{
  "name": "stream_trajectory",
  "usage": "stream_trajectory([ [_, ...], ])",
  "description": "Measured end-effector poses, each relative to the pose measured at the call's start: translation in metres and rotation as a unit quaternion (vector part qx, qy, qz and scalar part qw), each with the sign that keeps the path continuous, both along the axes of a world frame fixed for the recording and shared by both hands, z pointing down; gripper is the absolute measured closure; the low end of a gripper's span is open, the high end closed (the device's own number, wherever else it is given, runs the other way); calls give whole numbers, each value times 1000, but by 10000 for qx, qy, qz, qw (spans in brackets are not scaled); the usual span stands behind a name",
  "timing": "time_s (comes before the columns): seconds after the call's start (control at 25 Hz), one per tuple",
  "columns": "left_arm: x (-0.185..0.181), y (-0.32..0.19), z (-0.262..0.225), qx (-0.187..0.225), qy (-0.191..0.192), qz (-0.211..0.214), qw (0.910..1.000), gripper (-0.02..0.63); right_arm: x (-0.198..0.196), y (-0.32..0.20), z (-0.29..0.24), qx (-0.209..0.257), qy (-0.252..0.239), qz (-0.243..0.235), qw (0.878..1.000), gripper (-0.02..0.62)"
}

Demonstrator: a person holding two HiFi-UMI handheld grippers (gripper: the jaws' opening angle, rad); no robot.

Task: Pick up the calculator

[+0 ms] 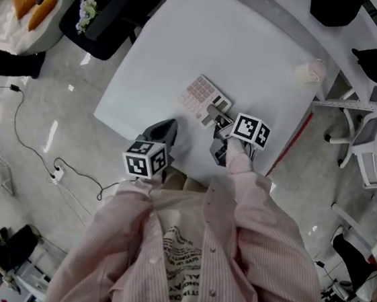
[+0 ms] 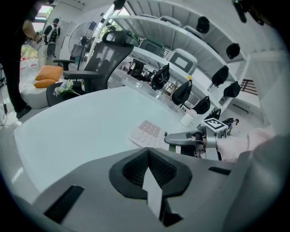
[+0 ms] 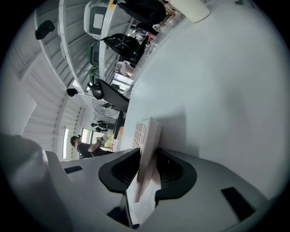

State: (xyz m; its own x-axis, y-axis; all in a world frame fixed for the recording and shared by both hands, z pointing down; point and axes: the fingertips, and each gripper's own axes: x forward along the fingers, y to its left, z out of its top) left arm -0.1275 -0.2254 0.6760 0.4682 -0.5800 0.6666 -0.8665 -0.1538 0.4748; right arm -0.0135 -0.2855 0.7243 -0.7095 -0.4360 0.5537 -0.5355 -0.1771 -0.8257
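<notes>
A flat white calculator point(image 1: 199, 94) with pinkish keys lies on the white table point(image 1: 255, 39), near its front edge. My right gripper point(image 1: 217, 114) reaches its near end. In the right gripper view the calculator point(image 3: 149, 136) stands edge-on between the two dark pads point(image 3: 120, 170), which press on both faces. My left gripper point(image 1: 166, 129) hovers over the table's near edge, left of the calculator and apart from it. Its jaws meet at the tip point(image 2: 148, 152) with nothing between them. From there the calculator point(image 2: 146, 131) and the right gripper point(image 2: 183, 138) show ahead.
A small pale cup point(image 1: 310, 71) stands near the table's far right corner. A black office chair point(image 1: 110, 9) with flowers on it sits beyond the left corner. A white chair point(image 1: 371, 151) stands to the right, and cables point(image 1: 71, 174) lie on the floor at left.
</notes>
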Motion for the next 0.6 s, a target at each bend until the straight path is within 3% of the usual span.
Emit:
stream_trajectory([
  [0.6,-7,-5,-9,171,-27,20,9998,606,1,0,-9,-66,-572,583,9966,511],
])
